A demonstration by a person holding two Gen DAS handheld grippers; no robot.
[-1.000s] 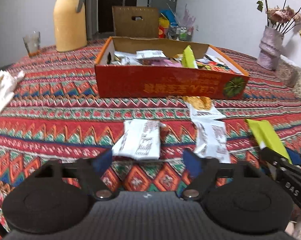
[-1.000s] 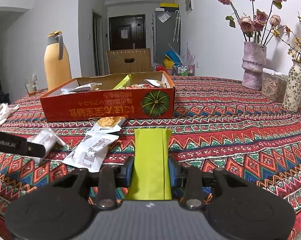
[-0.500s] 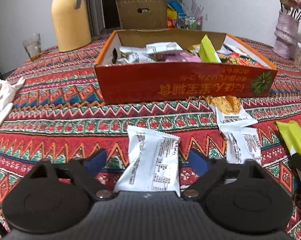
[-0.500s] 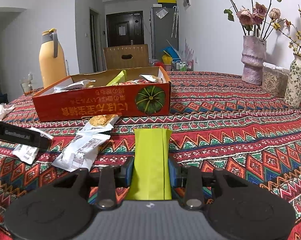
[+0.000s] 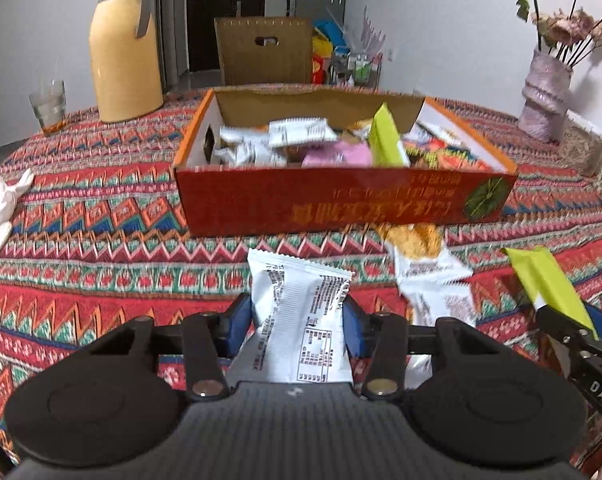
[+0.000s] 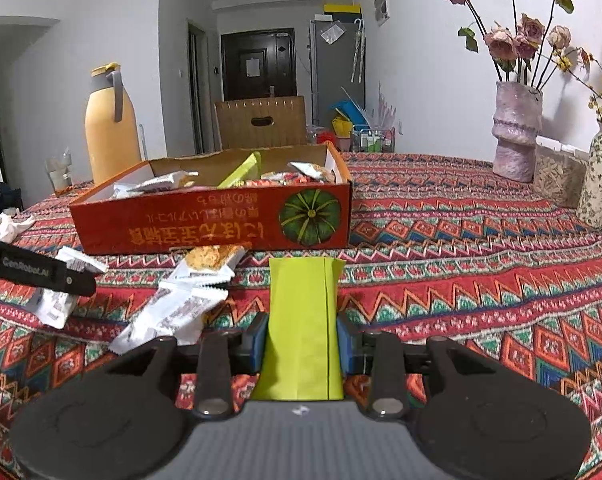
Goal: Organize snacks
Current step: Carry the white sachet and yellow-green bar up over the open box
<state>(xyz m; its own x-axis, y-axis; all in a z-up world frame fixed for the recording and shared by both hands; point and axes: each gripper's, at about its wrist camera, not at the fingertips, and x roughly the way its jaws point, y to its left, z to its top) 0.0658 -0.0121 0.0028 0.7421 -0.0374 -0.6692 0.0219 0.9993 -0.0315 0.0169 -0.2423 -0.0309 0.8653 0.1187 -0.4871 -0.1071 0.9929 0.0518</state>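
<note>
My left gripper (image 5: 299, 322) is closing its fingers on a white packet (image 5: 301, 312); my right gripper (image 6: 301, 338) clamps a green packet (image 6: 303, 320). The red box (image 5: 341, 204) holds many snacks; seemingly two packets (image 6: 189, 296) remain on the table (image 6: 481, 260).

Soft, even indoor light fills both views, the left view is slightly blurred around the orange box (image 5: 341, 200), and edges bend with dark corners.
</note>
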